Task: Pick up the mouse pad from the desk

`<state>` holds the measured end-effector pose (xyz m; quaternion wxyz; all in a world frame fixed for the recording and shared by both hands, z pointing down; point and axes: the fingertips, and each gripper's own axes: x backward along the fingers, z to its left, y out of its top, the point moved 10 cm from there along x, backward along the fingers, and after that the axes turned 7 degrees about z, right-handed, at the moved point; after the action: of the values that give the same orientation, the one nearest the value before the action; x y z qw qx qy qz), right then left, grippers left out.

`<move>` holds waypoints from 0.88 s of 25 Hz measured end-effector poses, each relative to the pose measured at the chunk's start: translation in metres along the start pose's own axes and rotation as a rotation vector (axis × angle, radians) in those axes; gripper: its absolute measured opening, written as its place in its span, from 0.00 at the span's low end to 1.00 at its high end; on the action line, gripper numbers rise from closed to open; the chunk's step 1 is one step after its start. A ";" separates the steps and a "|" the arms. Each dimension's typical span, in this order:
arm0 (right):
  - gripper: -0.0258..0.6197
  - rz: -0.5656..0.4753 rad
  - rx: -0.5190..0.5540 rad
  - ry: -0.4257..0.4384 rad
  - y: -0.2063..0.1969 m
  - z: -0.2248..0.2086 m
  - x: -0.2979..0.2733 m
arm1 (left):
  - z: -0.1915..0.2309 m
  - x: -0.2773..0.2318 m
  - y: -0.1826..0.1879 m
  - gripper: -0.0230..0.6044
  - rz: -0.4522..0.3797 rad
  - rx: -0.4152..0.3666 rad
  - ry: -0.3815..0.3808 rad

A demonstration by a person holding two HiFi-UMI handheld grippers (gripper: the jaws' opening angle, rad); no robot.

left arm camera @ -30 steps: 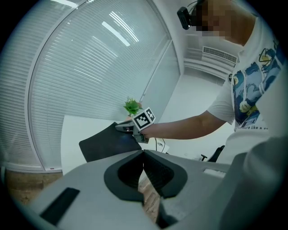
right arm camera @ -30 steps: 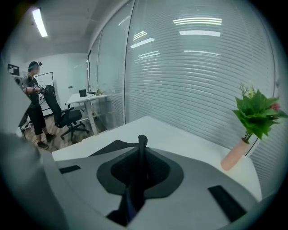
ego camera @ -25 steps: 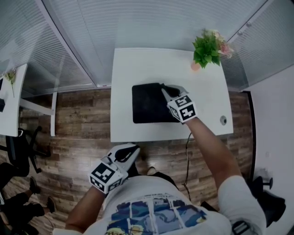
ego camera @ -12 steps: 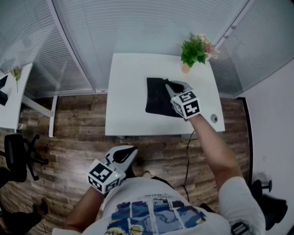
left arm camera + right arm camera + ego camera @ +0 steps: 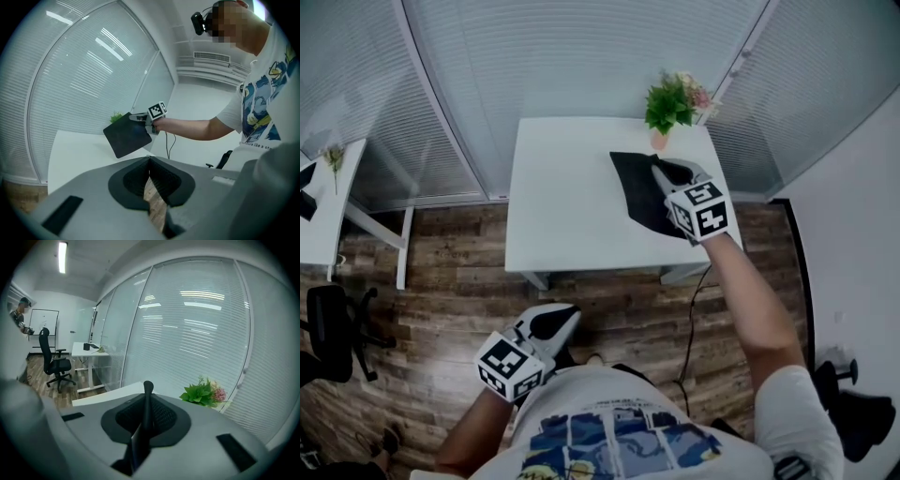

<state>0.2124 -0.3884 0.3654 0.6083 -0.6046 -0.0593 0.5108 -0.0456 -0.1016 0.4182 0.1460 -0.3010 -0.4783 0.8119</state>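
The black mouse pad (image 5: 639, 187) hangs tilted above the right part of the white desk (image 5: 562, 187). My right gripper (image 5: 661, 170) is shut on its right edge. In the right gripper view the pad (image 5: 144, 414) shows edge-on, pinched between the jaws of the right gripper (image 5: 146, 394). The left gripper view shows the pad (image 5: 126, 136) held up off the desk, with the right gripper (image 5: 140, 118) on it. My left gripper (image 5: 558, 317) sits low near my body over the wooden floor, its jaws (image 5: 150, 161) closed on nothing.
A potted plant (image 5: 670, 103) stands at the desk's far right corner, close to the pad. Glass walls with blinds run behind the desk. A second desk (image 5: 323, 206) and an office chair (image 5: 333, 323) are at the left. A cable (image 5: 694, 309) hangs below the desk.
My right gripper has lifted the mouse pad off the desk and carried it toward the right, near the plant. The left gripper has shifted a little beside my body.
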 end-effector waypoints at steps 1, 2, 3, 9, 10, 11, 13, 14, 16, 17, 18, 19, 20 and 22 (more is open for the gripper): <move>0.09 -0.005 0.001 -0.002 0.002 -0.001 0.011 | -0.004 0.001 0.000 0.04 0.001 -0.006 -0.002; 0.09 -0.008 0.000 -0.001 0.003 -0.002 0.021 | -0.009 0.001 -0.001 0.04 0.003 -0.009 -0.004; 0.09 -0.011 -0.001 0.002 0.003 -0.003 0.032 | -0.014 0.002 -0.002 0.04 0.005 -0.011 -0.007; 0.09 -0.038 0.002 0.017 0.011 -0.002 0.093 | -0.044 0.003 -0.005 0.04 0.004 -0.041 -0.021; 0.09 -0.044 0.005 0.018 0.012 0.000 0.102 | -0.048 0.003 -0.005 0.04 0.003 -0.047 -0.024; 0.09 -0.050 0.007 0.020 0.014 0.001 0.110 | -0.052 0.002 -0.006 0.04 0.003 -0.053 -0.027; 0.09 -0.062 0.011 0.023 0.017 0.003 0.126 | -0.060 -0.001 -0.007 0.04 0.006 -0.061 -0.035; 0.09 -0.066 0.015 0.025 0.019 0.004 0.135 | -0.064 -0.002 -0.007 0.04 0.008 -0.065 -0.039; 0.09 -0.075 0.022 0.032 0.021 0.006 0.152 | -0.074 -0.004 -0.008 0.04 0.010 -0.077 -0.044; 0.09 -0.080 0.024 0.036 0.022 0.007 0.160 | -0.078 -0.005 -0.008 0.04 0.010 -0.082 -0.046; 0.09 -0.086 0.027 0.039 0.022 0.007 0.168 | -0.082 -0.006 -0.009 0.04 0.010 -0.085 -0.047; 0.09 -0.092 0.030 0.043 0.023 0.008 0.176 | -0.086 -0.007 -0.009 0.04 0.010 -0.087 -0.046; 0.09 -0.099 0.034 0.047 0.023 0.009 0.184 | -0.090 -0.009 -0.009 0.04 0.010 -0.089 -0.045; 0.09 -0.111 0.045 0.053 0.025 0.009 0.201 | -0.098 -0.012 -0.009 0.04 0.007 -0.094 -0.046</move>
<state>0.2874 -0.2499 0.2383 0.6505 -0.6000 -0.0651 0.4612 0.0248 -0.0359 0.3949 0.1180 -0.2905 -0.5183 0.7956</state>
